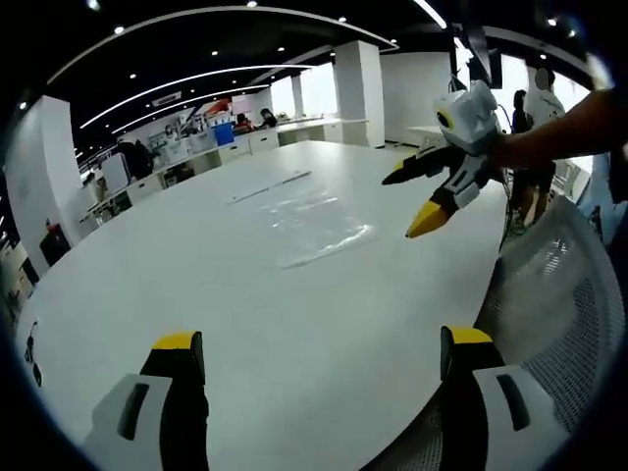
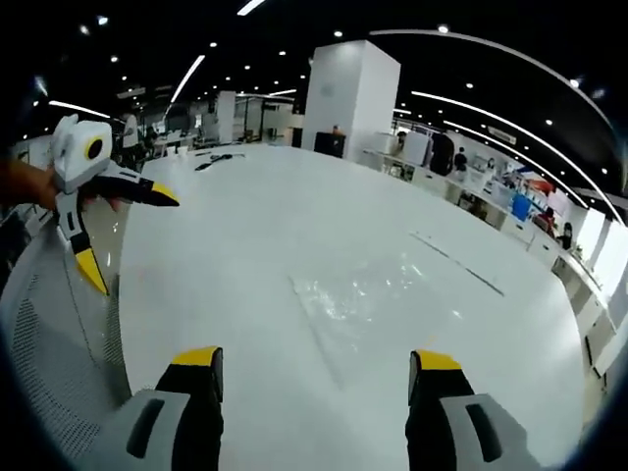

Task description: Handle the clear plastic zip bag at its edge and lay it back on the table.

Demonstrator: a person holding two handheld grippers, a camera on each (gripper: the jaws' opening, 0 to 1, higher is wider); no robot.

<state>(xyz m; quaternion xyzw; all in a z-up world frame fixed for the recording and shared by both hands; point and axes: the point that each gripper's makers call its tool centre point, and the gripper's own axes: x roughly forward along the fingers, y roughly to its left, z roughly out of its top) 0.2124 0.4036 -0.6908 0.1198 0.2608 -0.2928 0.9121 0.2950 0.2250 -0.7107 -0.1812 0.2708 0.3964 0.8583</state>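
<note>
Clear plastic zip bag point(image 1: 312, 224) lies flat on the white table point(image 1: 196, 285) — untouched, between both tools. Left gripper point(image 1: 324, 353) jaws spread wide, holding nothing. Right gripper point(image 2: 314, 371) likewise parted and empty — bag just beyond its tips.

The zip bag point(image 1: 316, 224) lies flat on the table point(image 1: 196, 275), at twelve o'clock ahead of the left gripper point(image 1: 319, 358). The right gripper point(image 1: 410, 201) hovers at two o'clock, beside a mesh chair point(image 1: 559, 294).
</note>
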